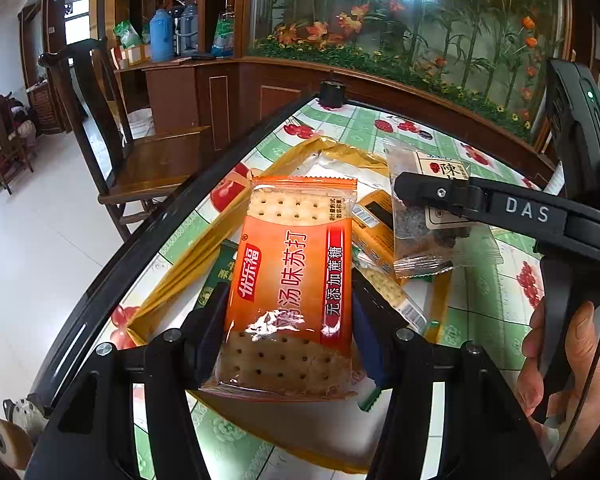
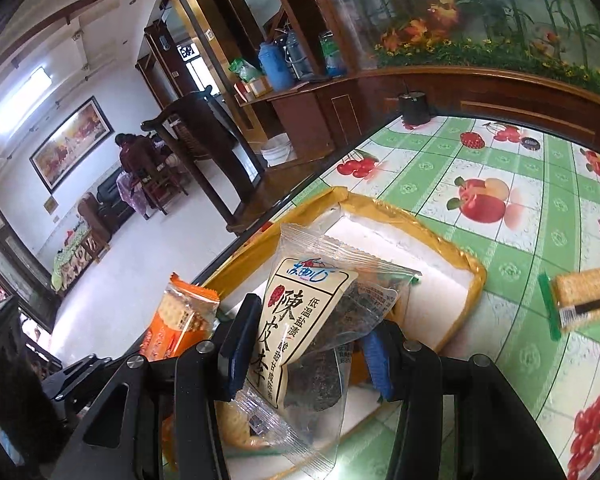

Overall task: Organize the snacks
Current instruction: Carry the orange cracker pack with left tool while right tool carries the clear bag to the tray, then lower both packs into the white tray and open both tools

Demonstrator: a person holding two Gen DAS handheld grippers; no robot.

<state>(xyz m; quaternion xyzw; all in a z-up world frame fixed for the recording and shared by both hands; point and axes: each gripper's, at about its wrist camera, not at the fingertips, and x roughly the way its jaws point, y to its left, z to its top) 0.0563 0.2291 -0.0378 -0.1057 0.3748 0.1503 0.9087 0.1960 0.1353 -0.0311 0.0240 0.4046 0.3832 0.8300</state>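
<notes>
Yellow tray [image 2: 470,276] near table edge [image 1: 180,208]

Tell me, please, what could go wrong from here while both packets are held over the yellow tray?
1. The left gripper and right gripper hang close together over the yellow-rimmed tray, so they might collide.
2. The clear plastic plum packet is slick and crumpled; it may slip from the fingers.
3. The tray sits near the table edge; a dropped orange cracker packet could bounce to the floor.

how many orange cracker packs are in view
1 for sure: the orange cracker pack is held in the left gripper over the yellow tray. Other packs lie partly hidden beneath it, so more may be covered.
</notes>
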